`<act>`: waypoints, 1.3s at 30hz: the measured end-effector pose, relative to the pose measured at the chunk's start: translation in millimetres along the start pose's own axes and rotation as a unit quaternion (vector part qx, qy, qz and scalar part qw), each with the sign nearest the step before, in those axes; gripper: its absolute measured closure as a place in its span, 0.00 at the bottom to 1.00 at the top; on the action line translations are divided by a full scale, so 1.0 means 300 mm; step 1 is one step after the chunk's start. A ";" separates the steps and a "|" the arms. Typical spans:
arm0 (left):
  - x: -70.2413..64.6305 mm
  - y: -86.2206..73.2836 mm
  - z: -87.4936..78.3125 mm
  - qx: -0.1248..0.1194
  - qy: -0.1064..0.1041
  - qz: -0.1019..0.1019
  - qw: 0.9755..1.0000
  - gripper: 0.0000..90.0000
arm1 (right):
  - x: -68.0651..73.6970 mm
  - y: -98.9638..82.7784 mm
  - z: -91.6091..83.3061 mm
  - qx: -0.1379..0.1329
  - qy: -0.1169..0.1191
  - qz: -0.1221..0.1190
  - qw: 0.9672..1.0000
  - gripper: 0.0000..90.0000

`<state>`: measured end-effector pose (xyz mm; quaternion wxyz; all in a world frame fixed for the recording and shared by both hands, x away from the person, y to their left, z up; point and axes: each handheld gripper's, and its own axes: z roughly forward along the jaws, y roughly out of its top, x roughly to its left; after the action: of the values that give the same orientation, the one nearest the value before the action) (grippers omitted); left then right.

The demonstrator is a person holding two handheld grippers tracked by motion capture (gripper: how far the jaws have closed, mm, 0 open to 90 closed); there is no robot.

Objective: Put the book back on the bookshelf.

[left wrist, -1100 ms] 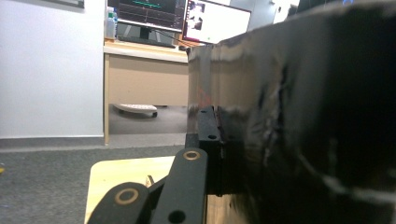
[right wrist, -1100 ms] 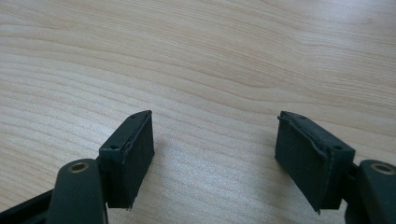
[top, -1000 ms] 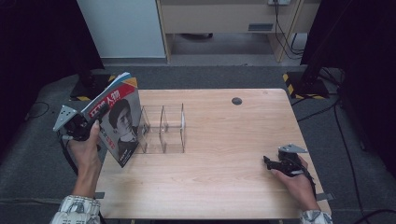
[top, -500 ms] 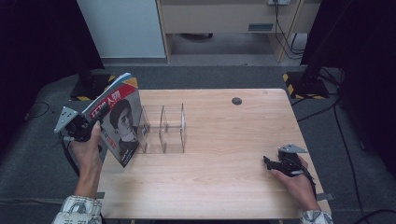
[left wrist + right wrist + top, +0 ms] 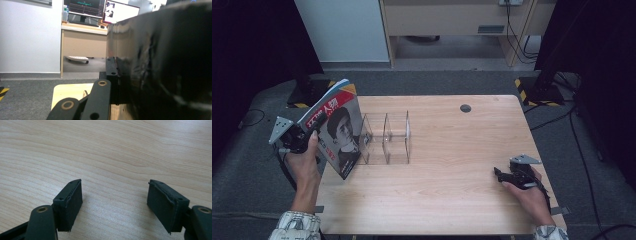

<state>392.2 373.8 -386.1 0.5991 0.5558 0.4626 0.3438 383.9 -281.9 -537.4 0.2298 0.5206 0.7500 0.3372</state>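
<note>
A magazine (image 5: 337, 131) with a red masthead and a portrait on its cover stands upright and tilted at the table's left edge, next to a clear acrylic rack (image 5: 387, 137). My left gripper (image 5: 312, 134) is shut on the magazine's left edge; in the left gripper view its dark glossy cover (image 5: 165, 62) presses against the jaw pad (image 5: 111, 77). At the table's right front my right gripper (image 5: 498, 172) rests low over the wood, open, with bare tabletop between its pads (image 5: 71, 200).
The wooden table (image 5: 452, 150) has a round cable hole (image 5: 465, 108) at the back. Behind it stand a white cabinet (image 5: 344, 30) and a wooden desk (image 5: 452, 20). Black stands with yellow-striped feet flank the table.
</note>
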 end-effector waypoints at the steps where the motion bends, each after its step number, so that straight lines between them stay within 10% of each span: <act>1: -0.001 0.000 0.001 0.001 0.000 0.000 1.000 0.96 | 0.000 0.000 0.000 0.000 0.000 0.000 1.000 0.32; 26: 0.024 -0.005 -0.004 0.016 0.011 -0.010 1.000 0.91 | 0.001 -0.002 -0.003 0.001 0.002 -0.001 1.000 0.31; 39: 0.029 0.028 -0.002 0.019 0.010 -0.002 1.000 0.70 | 0.001 -0.002 -0.003 0.001 0.002 -0.001 1.000 0.31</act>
<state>395.4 383.4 -379.2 0.5844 0.5626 0.4763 0.3392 382.7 -282.0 -537.4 0.2282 0.5195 0.7513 0.3370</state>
